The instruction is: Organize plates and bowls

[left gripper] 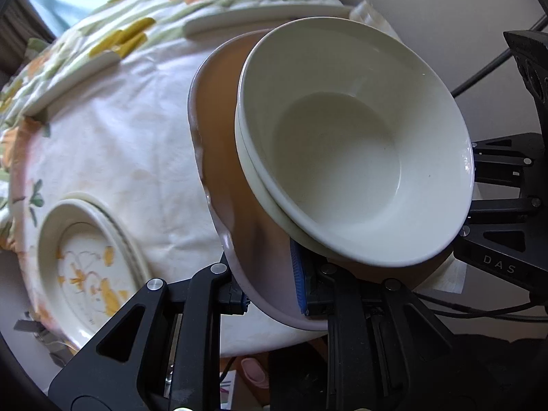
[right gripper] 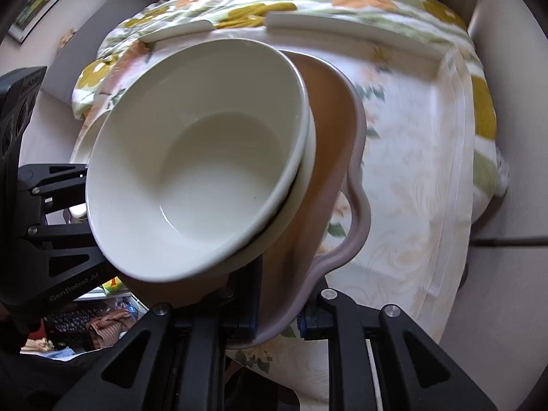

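Both claws, left (left gripper: pixel 270 294) and right (right gripper: pixel 277 318), clenched on the wavy-rimmed plate (left gripper: pixel 219 157) carrying stacked white bowls (left gripper: pixel 352 144) (tilted, may slide): level it, move slowly.

Left claw (left gripper: pixel 270 294): black linkage arms, triangular cutouts, silver pivot screws, blue ribbed pads. Right claw (right gripper: pixel 277 315): same black build, silver screws, blue pads. White lettering "DAS" and "GenRobot.AI" on housings; black cables.
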A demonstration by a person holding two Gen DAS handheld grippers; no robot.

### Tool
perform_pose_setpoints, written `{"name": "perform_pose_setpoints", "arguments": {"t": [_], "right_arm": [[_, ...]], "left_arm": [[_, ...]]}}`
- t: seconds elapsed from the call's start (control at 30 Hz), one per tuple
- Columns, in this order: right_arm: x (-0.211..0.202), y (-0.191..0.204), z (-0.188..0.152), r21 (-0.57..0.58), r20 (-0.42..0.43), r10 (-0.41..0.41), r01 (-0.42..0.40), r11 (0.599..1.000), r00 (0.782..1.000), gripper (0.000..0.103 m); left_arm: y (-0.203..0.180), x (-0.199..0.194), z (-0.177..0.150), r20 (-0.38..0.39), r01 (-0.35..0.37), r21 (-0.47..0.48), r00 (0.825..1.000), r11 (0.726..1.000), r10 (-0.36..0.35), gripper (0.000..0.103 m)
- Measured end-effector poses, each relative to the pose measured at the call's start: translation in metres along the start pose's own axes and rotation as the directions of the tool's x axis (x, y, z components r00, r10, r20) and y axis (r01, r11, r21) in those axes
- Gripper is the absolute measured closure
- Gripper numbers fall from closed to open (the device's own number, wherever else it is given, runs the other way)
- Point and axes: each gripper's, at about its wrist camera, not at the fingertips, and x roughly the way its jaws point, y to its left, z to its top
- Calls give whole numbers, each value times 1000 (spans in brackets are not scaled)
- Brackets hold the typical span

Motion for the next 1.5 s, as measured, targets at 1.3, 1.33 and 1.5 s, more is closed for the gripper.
{"name": "perform_pose_setpoints", "arguments": {"t": [1.3,1.33,1.5], "right_arm": [[93,244,71,29,-53,-38,39,999,998,88],[95,244,71,32,-50,-40,42,999,998,88],[96,244,68,41,-36,-63,64,997,997,88]], "left_arm": [[249,-15,-101,-46,14,33,999,999,-12,86],[251,-14,-101,-45,15,33,999,999,-13,86],[251,-8,-104,-45,41,34,998,999,-40,86]]}}
